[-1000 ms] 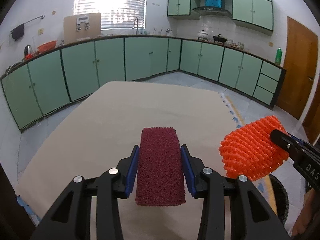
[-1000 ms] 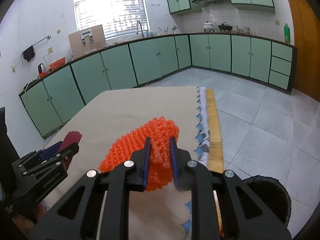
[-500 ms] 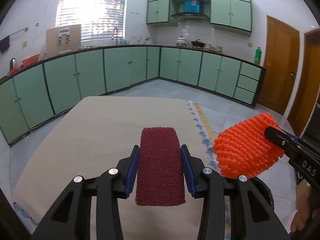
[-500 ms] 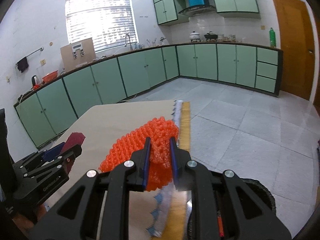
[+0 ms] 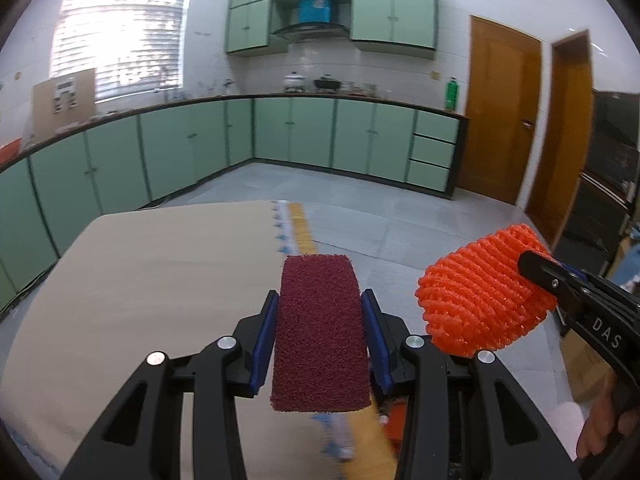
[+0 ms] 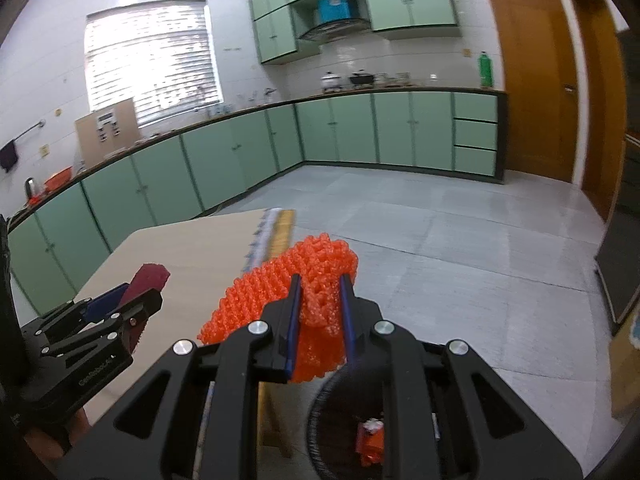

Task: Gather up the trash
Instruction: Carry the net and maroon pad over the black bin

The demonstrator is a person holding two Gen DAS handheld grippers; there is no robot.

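So the dark red scouring pad is clamped flat between the left gripper's blue pads, held up over the right edge of the beige table. The orange foam net is pinched in the right gripper, jaws nearly closed on it, hanging off the table side above a black bin on the floor with some trash inside.
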